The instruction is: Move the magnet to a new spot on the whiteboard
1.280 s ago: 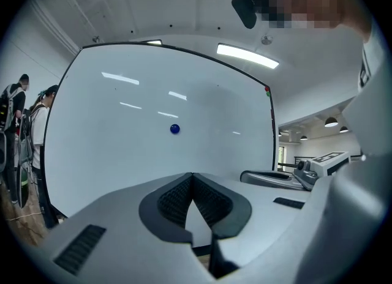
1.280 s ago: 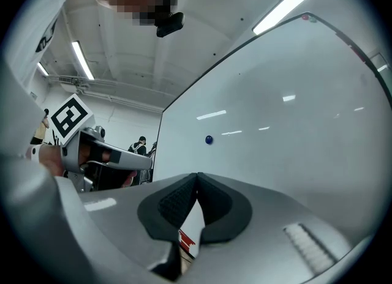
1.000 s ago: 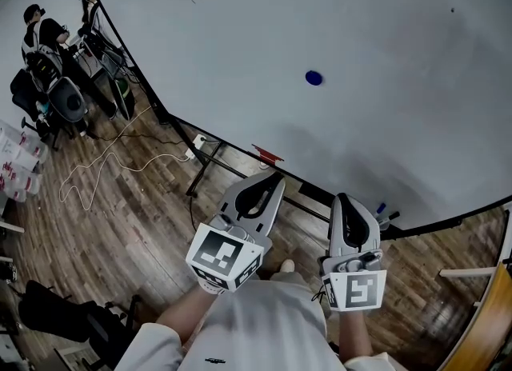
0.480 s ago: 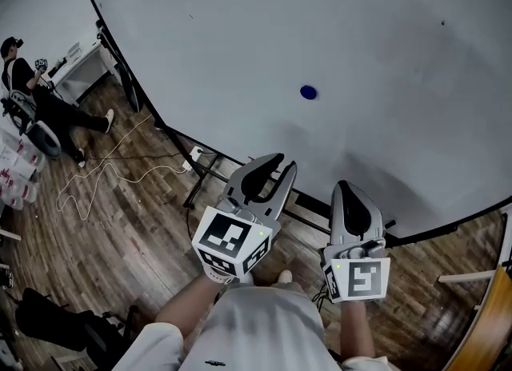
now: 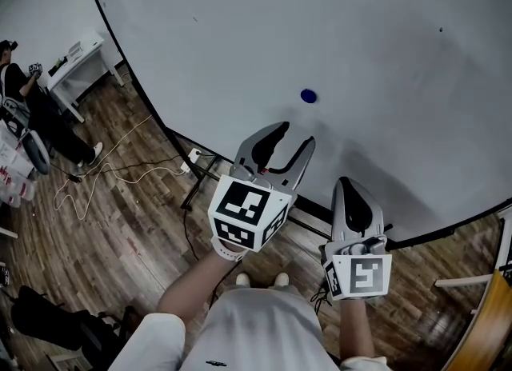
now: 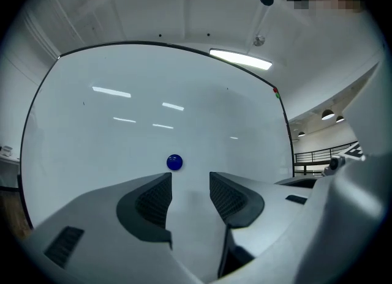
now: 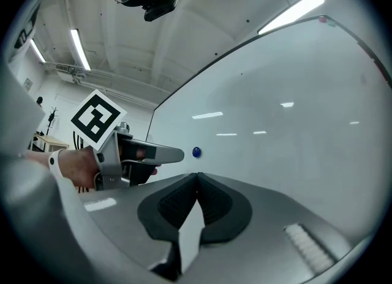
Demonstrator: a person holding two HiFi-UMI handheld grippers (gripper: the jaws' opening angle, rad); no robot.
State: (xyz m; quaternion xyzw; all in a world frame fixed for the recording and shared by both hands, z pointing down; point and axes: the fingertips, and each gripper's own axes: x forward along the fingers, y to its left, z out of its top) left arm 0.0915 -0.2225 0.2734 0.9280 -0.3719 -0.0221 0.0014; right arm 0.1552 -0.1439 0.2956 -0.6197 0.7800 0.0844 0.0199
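Observation:
A small round blue magnet [image 5: 309, 96] sticks to the large whiteboard [image 5: 336, 33]. In the left gripper view the magnet [image 6: 174, 163] shows just above and left of the gap between the jaws. My left gripper [image 5: 298, 139] points at the board below the magnet; its jaws have just been opening and stand open with nothing between them. My right gripper [image 5: 350, 191] hangs lower and to the right, its jaws shut with nothing in them. In the right gripper view the magnet [image 7: 196, 152] lies ahead, with the left gripper [image 7: 174, 154] at the left.
The whiteboard's stand and black frame [image 5: 200, 161] rest on a wooden floor with a white cable [image 5: 104, 173]. A person [image 5: 16, 81] sits at far left next to a white table [image 5: 80, 57]. A small dark dot [image 5: 440, 29] marks the board's upper right.
My left gripper has risen toward the board and its jaws have opened from shut. The right gripper has lifted a little. The head view has shifted, so the magnet sits lower in the picture.

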